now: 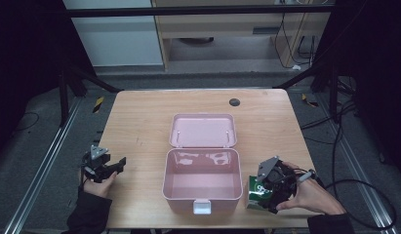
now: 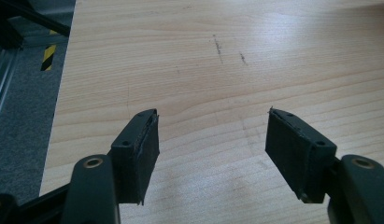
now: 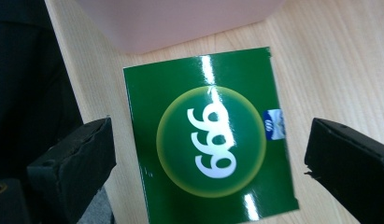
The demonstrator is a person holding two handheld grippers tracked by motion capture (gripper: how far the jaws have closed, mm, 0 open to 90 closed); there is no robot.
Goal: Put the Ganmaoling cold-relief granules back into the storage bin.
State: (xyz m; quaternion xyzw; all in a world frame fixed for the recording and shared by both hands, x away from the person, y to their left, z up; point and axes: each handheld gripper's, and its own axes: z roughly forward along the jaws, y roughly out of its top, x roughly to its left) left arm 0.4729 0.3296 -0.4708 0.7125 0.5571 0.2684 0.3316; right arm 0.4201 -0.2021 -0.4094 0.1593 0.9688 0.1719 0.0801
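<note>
Risk of a missed grab: green packet (image 3: 210, 137) flat on the surface (image 1: 139, 122), thin and glossy, so tong tips likely to skate over the film or jam on the wood instead of getting under an edge. Also close to the near edge of the surface and just beside the right wall of the pink box (image 1: 203, 178); a sideways nudge could push it against the box or off the edge. A pinch at one corner only might let it flop or slip while carried over the rim.

Right tongs (image 3: 208, 154) spread wide, nothing gripped, hanging above the packet with one pad off each side of it, clear of the film. Packet roughly centred in the gap, printed face up. Box open, lid laid back, interior bare.

Left tongs (image 2: 210, 135) also wide and holding nothing, over bare wood at the left side, well apart from packet and box.
</note>
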